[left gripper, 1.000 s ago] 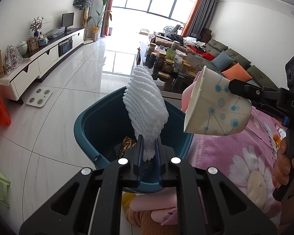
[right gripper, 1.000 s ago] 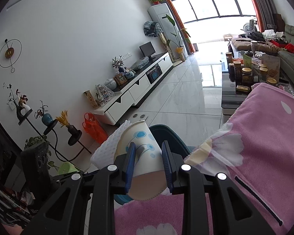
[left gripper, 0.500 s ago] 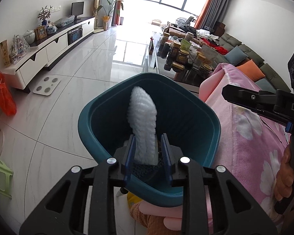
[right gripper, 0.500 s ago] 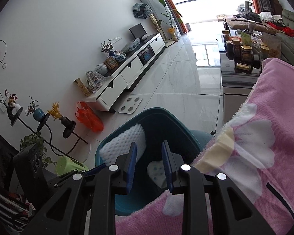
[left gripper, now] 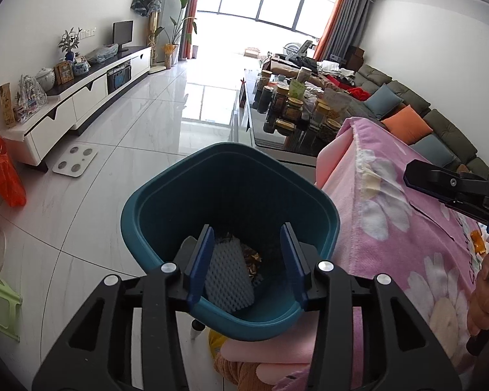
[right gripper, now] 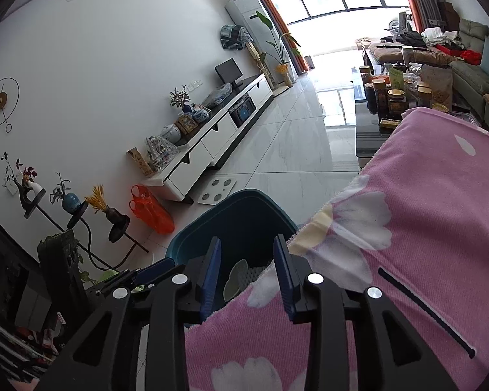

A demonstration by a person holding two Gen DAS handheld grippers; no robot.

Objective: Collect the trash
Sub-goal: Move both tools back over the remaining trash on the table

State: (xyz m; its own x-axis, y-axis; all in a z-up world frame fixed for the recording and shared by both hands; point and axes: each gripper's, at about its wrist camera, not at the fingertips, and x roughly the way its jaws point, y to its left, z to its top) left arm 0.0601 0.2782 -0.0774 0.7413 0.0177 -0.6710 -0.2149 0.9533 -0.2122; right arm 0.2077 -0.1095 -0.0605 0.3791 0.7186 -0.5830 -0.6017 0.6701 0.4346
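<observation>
Now the left hand-held gripper (left gripper: pixel 246 260) hangs over the teal bin (left gripper: pixel 153 195), its jaws opening and clear of everything. White foam netting (left gripper: pixel 228 277) lies inside the bin, seen between the fingers but untouched, with brown wrappers (left gripper: pixel 251 257) at its 2 o'clock. The right hand-held gripper (right gripper: pixel 247 267) hovers above the pink floral cloth (right gripper: pixel 423 211) at the bin's edge, jaws opening with nothing between the pads. Beyond its fingers a paper cup (right gripper: pixel 235 280) lies in the bin beside the netting. An orange bag (left gripper: pixel 5 176) sits on the floor at 9 o'clock of the bin.
</observation>
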